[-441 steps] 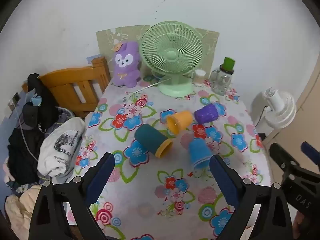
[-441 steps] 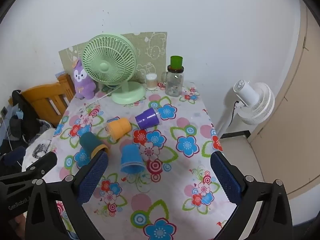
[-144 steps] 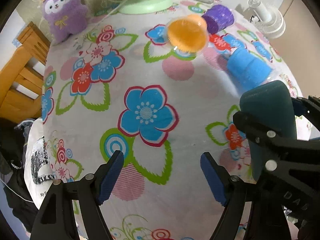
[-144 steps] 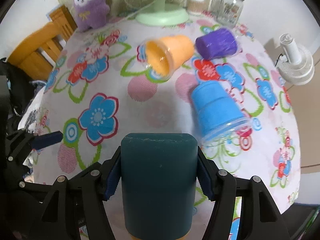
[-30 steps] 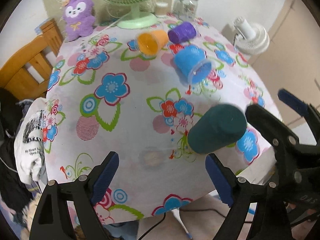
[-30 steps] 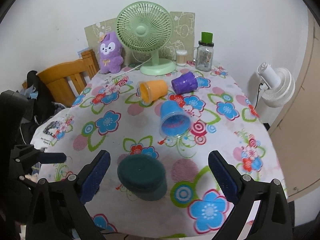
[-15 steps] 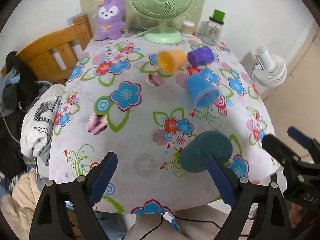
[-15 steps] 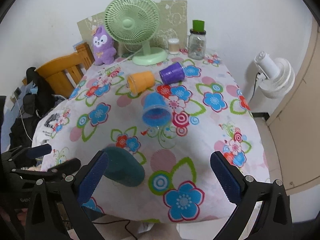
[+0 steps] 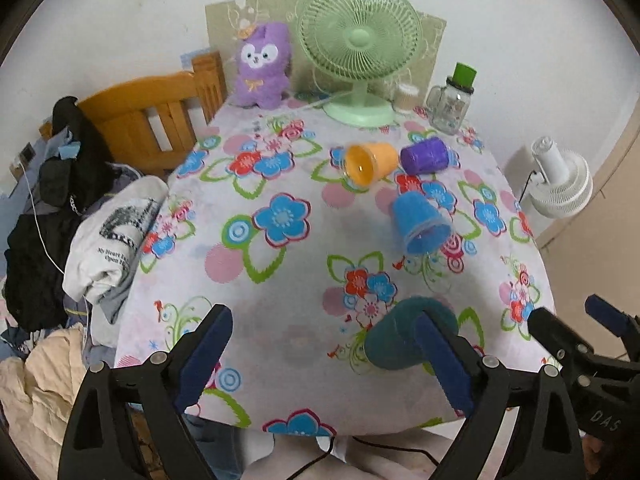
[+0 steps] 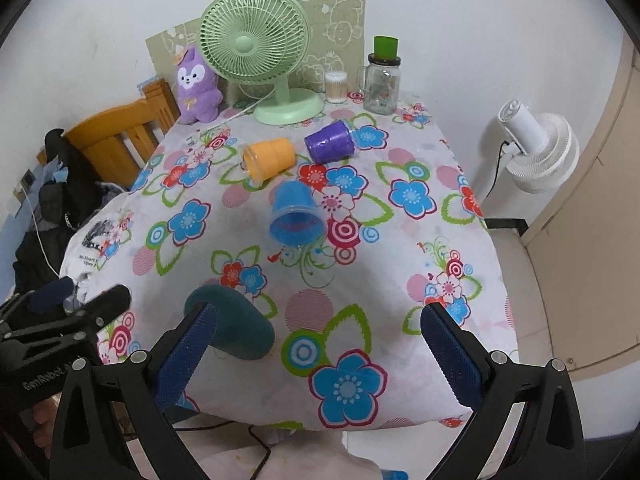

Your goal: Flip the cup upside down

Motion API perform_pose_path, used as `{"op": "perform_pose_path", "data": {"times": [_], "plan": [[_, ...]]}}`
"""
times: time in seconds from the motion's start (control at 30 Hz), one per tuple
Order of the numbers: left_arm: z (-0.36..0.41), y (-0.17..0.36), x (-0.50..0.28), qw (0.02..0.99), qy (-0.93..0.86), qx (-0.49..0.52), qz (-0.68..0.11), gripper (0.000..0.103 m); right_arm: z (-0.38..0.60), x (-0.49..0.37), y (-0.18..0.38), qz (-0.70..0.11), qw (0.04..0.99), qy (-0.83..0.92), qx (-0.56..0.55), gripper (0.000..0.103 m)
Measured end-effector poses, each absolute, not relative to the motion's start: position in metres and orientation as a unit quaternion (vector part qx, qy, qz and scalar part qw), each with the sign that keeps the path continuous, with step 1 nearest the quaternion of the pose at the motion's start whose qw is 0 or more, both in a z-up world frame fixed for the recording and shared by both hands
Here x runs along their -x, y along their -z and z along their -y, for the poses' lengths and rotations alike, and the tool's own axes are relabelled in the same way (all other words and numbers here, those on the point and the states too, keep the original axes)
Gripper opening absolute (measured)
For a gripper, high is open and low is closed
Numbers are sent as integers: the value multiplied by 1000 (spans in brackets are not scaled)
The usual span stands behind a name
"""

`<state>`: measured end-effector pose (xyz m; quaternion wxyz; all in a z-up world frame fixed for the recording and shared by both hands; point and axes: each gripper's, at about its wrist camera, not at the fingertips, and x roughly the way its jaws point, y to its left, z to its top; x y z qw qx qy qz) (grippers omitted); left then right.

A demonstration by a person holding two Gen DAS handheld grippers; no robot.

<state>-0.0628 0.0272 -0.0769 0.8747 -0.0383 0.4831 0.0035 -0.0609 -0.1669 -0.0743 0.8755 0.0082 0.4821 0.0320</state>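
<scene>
A dark teal cup (image 9: pixel 404 334) stands upside down near the table's front edge; it also shows in the right wrist view (image 10: pixel 236 326). A blue cup (image 9: pixel 420 224) (image 10: pixel 294 212), an orange cup (image 9: pixel 370 160) (image 10: pixel 268 158) and a purple cup (image 9: pixel 426 156) (image 10: pixel 330 142) lie on their sides farther back. My left gripper (image 9: pixel 324 360) is open and empty, held back from the table edge, its right finger in front of the teal cup. My right gripper (image 10: pixel 316 356) is open and empty, its left finger in front of the teal cup.
The table has a floral cloth (image 9: pixel 280 264). A green fan (image 9: pixel 360 48), a purple plush toy (image 9: pixel 262 66) and a glass jar with green lid (image 9: pixel 452 100) stand at the back. A wooden chair (image 9: pixel 152 116) with clothes is at the left, a white fan (image 10: pixel 536 156) at the right.
Both grippers have pulled back and up from the table, so more of it shows. The teal cup stays standing upside down, released. Earlier, the right gripper held it.
</scene>
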Motion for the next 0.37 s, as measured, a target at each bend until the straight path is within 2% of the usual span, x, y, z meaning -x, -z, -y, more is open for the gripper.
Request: {"op": "perform_pose_path", "data": {"times": [0.37], "plan": [[-26, 72, 64, 882, -10, 28, -471, 99, 166, 62, 72, -479, 878, -27, -6, 103]]}}
